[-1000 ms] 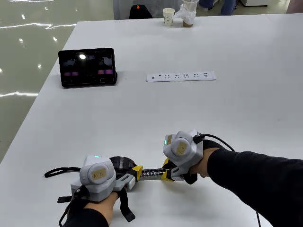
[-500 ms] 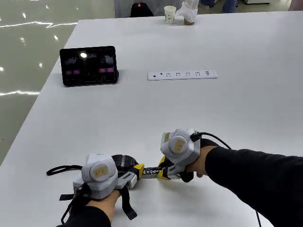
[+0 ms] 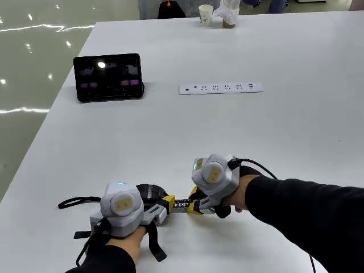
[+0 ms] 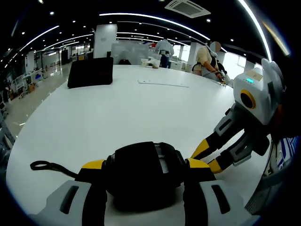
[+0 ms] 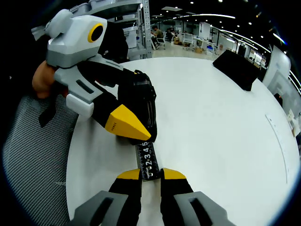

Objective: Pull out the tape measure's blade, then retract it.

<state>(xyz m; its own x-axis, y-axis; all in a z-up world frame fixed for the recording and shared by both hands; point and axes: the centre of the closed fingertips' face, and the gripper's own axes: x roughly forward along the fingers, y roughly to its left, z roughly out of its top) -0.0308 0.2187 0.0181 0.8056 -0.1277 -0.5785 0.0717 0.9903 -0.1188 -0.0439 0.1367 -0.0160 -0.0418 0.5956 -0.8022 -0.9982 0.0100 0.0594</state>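
Note:
The black tape measure (image 4: 143,174) lies on the white table (image 3: 256,131), and my left gripper (image 4: 146,165) is shut on its case, a yellow-tipped jaw on each side. A short length of numbered blade (image 5: 147,159) runs out of the case (image 5: 141,106). My right gripper (image 5: 150,175) is shut on the blade's end. In the head view the left gripper (image 3: 159,203) and the right gripper (image 3: 193,206) sit close together near the table's front edge, with the blade (image 3: 181,203) between them and the case (image 3: 149,192) at the left.
A dark tablet (image 3: 108,77) stands at the back left and a white power strip (image 3: 220,88) lies mid-table. Paper cups (image 3: 206,14) stand at the far edge. A black strap (image 3: 77,201) trails left of the left gripper. The table's left edge is close.
My right gripper has moved a little left toward the case, and the visible length of blade is shorter. The left gripper holds the case in place.

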